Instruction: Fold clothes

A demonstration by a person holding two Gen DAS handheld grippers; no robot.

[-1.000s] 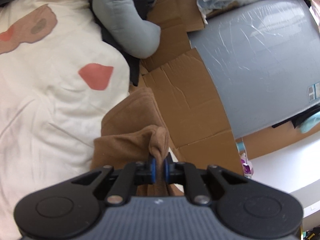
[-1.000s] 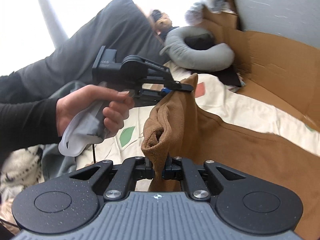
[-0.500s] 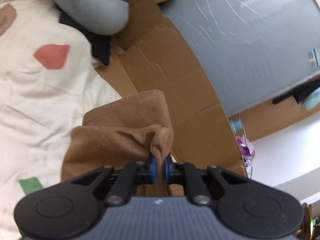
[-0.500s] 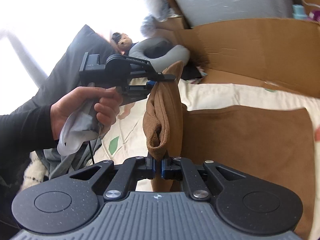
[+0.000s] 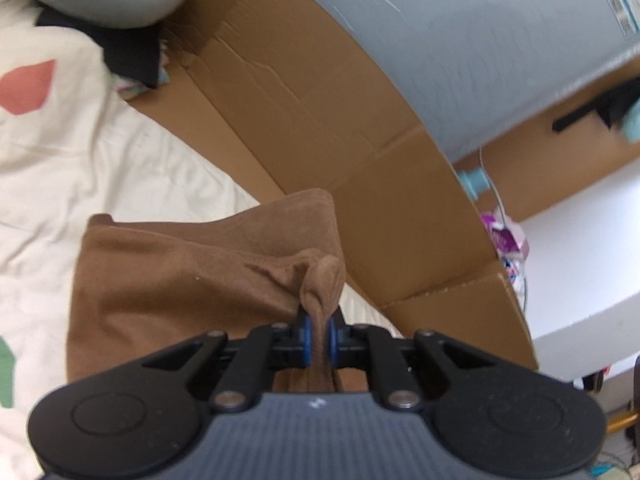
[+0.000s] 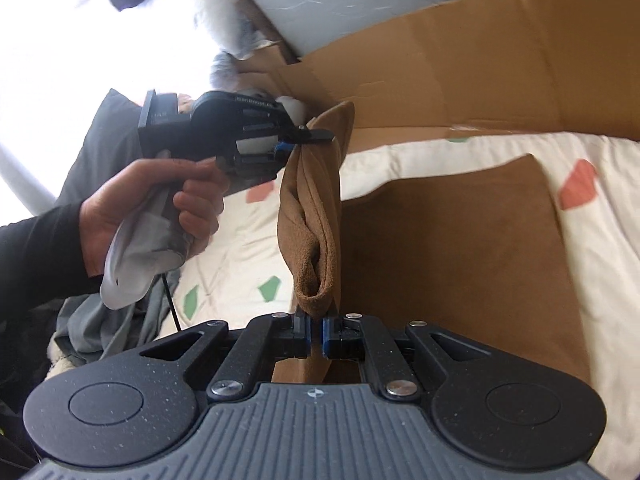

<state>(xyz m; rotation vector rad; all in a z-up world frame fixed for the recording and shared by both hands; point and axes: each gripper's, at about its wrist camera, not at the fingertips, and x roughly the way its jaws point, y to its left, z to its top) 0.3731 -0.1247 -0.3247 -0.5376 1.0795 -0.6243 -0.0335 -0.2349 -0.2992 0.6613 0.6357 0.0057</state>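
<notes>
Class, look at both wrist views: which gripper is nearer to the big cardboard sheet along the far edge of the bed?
Left. The left gripper holds the brown garment close to the cardboard sheet; the right gripper grips it farther back over the bed.

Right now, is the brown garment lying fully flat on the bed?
No: both grippers pinch the brown garment and hold one edge lifted above the bedsheet.

The brown garment [image 6: 452, 256] was a soft, suede-like knit, plain in colour. Most of it lay spread flat on the patterned white bedsheet [image 6: 600, 248], near the cardboard [image 6: 500, 60] — one edge was lifted clear of the bed. That raised edge [image 6: 316, 216] hung as a bunched, vertical fold, pinched at both ends. In the left wrist view the cloth [image 5: 192, 276] puckered at the pinch point.
</notes>
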